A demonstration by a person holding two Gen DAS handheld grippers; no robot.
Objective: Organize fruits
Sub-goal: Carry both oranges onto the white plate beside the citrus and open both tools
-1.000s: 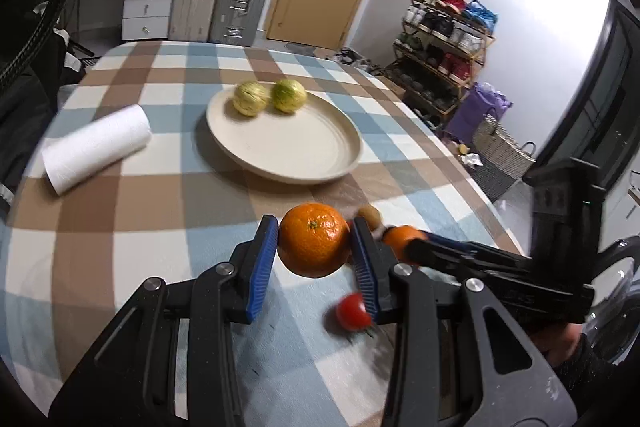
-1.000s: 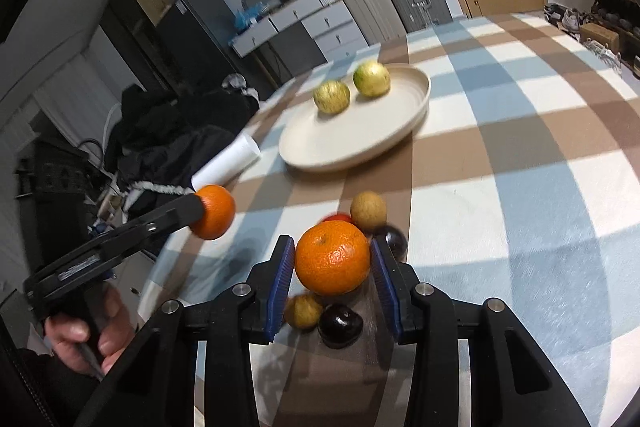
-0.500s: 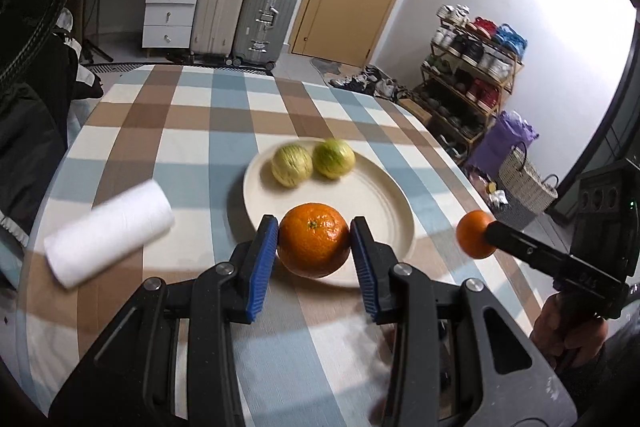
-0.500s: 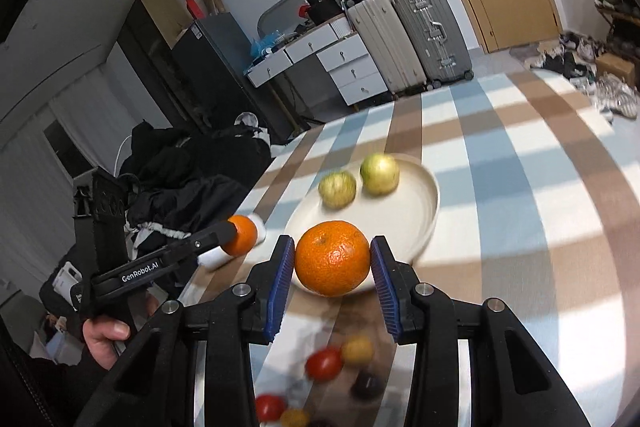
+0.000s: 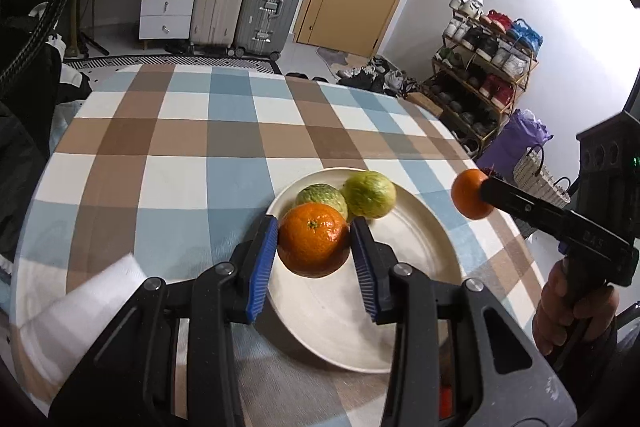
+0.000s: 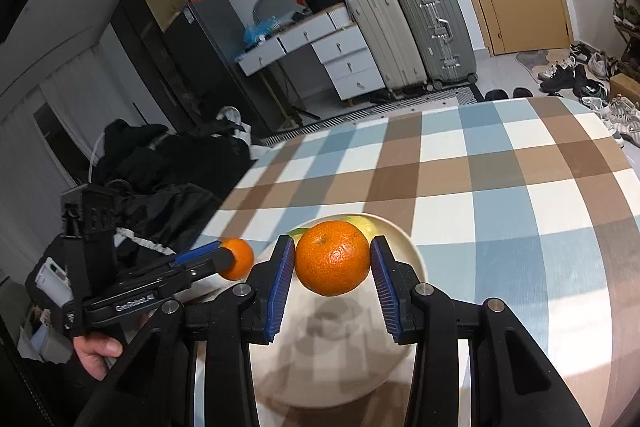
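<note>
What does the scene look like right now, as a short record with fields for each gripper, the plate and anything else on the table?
left gripper: shut on left orange, held above the plate's near-left part
right gripper: shut on right orange, held above the plate
plate: cream, on the checked tablecloth; holds two green fruits side by side at its far edge
paper roll: white, lying on the cloth left of the plate
oranges on plate: none yet

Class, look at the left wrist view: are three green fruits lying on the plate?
No, only two green fruits lie on the plate.
</note>
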